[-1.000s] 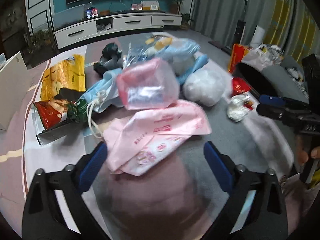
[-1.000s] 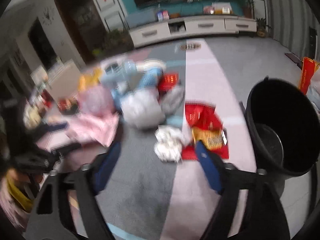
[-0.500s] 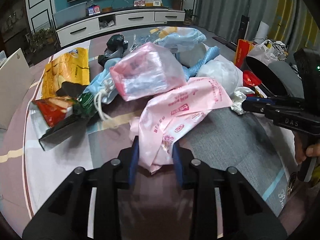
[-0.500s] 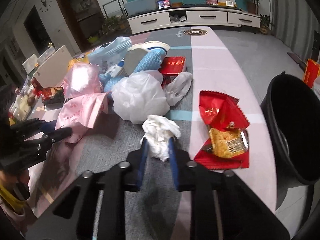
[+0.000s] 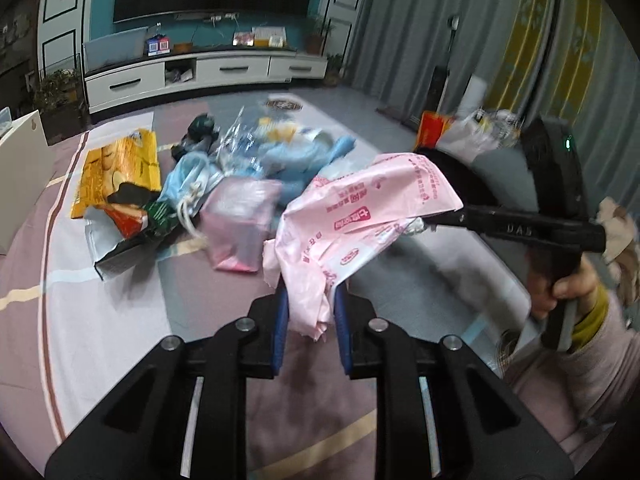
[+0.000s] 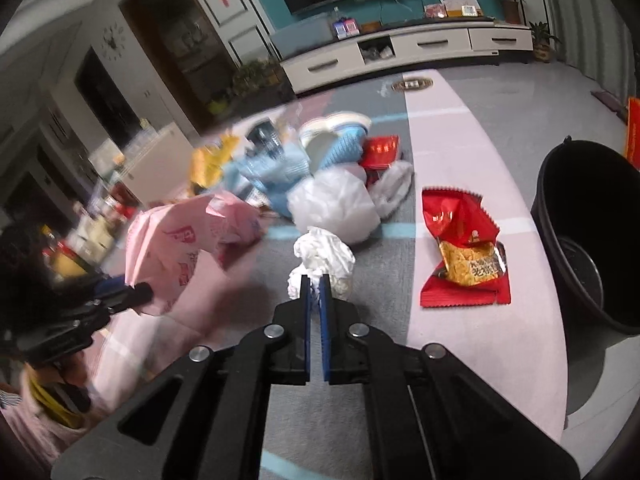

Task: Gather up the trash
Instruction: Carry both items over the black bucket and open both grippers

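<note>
Trash lies heaped on the pink-and-grey patterned carpet (image 5: 100,320) ahead of me, and both my tools have just been closing on pieces of it. My left gripper (image 5: 308,312) has its blue pads clamped on the lower end of a crinkled pink plastic bag with red print (image 5: 360,216), which hangs lifted off the floor and billows toward one o'clock in the left wrist view. My right gripper (image 6: 315,292) has its jaws nearly together, pinching the near edge of a crumpled white tissue wad (image 6: 324,254) at twelve o'clock in the right wrist view; I cannot tell whether the wad is clear of the carpet. Just past it sits a puffy white plastic bag (image 6: 334,204), with blue wrappers behind that. At two o'clock a torn red snack packet with a gold inner pouch (image 6: 460,252) lies flat, and at three o'clock stands the round black plastic bucket (image 6: 592,240), open-topped and upright. In the left view a yellow chip bag (image 5: 116,168) lies at ten o'clock, a small pink translucent bag (image 5: 240,224) at eleven, and my right hand (image 5: 560,284) grips its tool's handle at three o'clock.
</note>
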A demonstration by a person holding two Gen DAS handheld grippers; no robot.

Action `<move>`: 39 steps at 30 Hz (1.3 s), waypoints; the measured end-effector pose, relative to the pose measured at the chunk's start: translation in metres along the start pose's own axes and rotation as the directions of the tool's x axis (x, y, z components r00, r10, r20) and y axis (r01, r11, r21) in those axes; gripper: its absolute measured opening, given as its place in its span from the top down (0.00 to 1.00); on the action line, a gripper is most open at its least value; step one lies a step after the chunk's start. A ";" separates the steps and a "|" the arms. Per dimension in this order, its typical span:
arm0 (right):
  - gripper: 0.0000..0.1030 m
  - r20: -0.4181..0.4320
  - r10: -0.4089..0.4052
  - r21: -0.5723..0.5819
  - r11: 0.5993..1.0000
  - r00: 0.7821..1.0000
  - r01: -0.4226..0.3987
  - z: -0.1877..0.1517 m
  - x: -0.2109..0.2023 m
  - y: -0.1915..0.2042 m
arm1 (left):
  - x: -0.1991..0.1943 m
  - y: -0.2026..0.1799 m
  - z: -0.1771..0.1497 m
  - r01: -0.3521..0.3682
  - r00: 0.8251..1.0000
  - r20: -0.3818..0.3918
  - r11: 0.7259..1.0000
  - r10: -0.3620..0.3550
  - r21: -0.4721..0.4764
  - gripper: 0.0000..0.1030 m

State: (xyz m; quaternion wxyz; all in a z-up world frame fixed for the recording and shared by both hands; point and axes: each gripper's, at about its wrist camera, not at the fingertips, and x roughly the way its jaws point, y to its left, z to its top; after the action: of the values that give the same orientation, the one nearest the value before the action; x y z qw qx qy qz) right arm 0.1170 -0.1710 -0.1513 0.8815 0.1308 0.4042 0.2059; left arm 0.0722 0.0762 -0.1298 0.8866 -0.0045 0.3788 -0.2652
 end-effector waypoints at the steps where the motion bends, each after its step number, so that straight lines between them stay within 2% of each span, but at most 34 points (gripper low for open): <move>1: 0.95 0.016 0.000 0.006 1.000 1.000 0.000 0.002 -0.004 0.000 | 0.000 -0.002 0.002 0.006 1.000 0.012 1.000 -0.006 -0.009 0.79; 3: 0.95 0.059 -0.006 0.028 1.000 0.998 0.005 0.006 -0.017 -0.006 | 0.000 -0.010 0.009 0.017 0.999 0.038 1.000 -0.016 -0.014 0.79; 6: 0.95 0.133 -0.065 0.091 0.994 0.989 0.053 0.012 -0.039 -0.027 | 0.006 -0.029 0.023 0.020 0.998 0.060 1.000 -0.020 -0.005 0.79; 8: 0.95 0.176 -0.134 0.129 0.985 0.975 0.112 0.014 -0.055 -0.044 | 0.018 -0.045 0.038 0.031 0.998 0.062 0.999 -0.032 0.005 0.78; 11: 0.95 0.211 -0.200 0.204 0.966 0.957 0.157 0.013 -0.075 -0.072 | 0.041 -0.078 0.059 0.078 0.996 0.048 0.996 -0.080 0.034 0.78; 12: 0.95 0.218 -0.267 0.234 0.948 0.939 0.216 0.012 -0.083 -0.084 | 0.052 -0.091 0.069 0.103 0.994 0.044 0.994 -0.105 0.046 0.78; 17: 0.95 0.194 -0.429 0.306 0.881 0.882 0.361 0.007 -0.097 -0.121 | 0.107 -0.148 0.114 0.207 0.978 0.004 0.976 -0.208 0.068 0.77; 20: 0.95 0.176 -0.429 0.334 0.873 0.886 0.356 0.004 -0.096 -0.135 | 0.140 -0.172 0.131 0.237 0.971 -0.025 0.970 -0.236 0.058 0.76; 24: 0.95 0.153 -0.497 0.357 0.834 0.854 0.421 0.008 -0.094 -0.152 | 0.196 -0.197 0.143 0.234 0.967 -0.104 0.972 -0.231 0.024 0.74; 26: 0.95 0.135 -0.510 0.380 0.818 0.850 0.431 0.006 -0.091 -0.160 | 0.216 -0.203 0.142 0.215 0.969 -0.131 0.976 -0.211 0.023 0.72; 28: 0.95 0.120 -0.504 0.404 0.812 0.855 0.422 0.005 -0.090 -0.174 | 0.235 -0.210 0.142 0.196 0.971 -0.148 0.980 -0.190 0.025 0.68; 29: 0.94 0.103 -0.506 0.409 0.806 0.856 0.428 0.005 -0.086 -0.179 | 0.241 -0.212 0.142 0.192 0.971 -0.152 0.981 -0.186 0.025 0.62; 32: 0.76 0.058 -0.530 0.421 0.782 0.846 0.460 0.003 -0.077 -0.190 | 0.248 -0.213 0.141 0.181 0.974 -0.141 0.983 -0.177 0.019 0.37; 33: 0.66 0.052 -0.532 0.430 0.776 0.845 0.462 0.003 -0.077 -0.192 | 0.247 -0.213 0.142 0.191 0.973 -0.138 0.981 -0.187 0.018 0.32; 34: 0.59 0.053 -0.530 0.440 0.773 0.846 0.457 0.002 -0.077 -0.193 | 0.244 -0.213 0.142 0.204 0.971 -0.130 0.979 -0.199 0.023 0.32; 36: 0.56 0.068 -0.523 0.453 0.775 0.850 0.441 0.002 -0.080 -0.194 | 0.234 -0.212 0.141 0.207 0.973 -0.109 0.978 -0.202 0.037 0.21; 39: 0.50 0.084 -0.523 0.462 0.775 0.848 0.432 0.001 -0.084 -0.192 | 0.209 -0.199 0.139 0.207 0.977 -0.065 0.977 -0.204 0.044 0.15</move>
State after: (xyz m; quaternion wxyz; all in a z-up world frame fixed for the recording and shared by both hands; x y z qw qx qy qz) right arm 0.1179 -0.3795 -0.1719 0.8914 0.2334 0.3647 -0.1339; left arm 0.1927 -0.2211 -0.1290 0.8424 -0.0132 0.3959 -0.3652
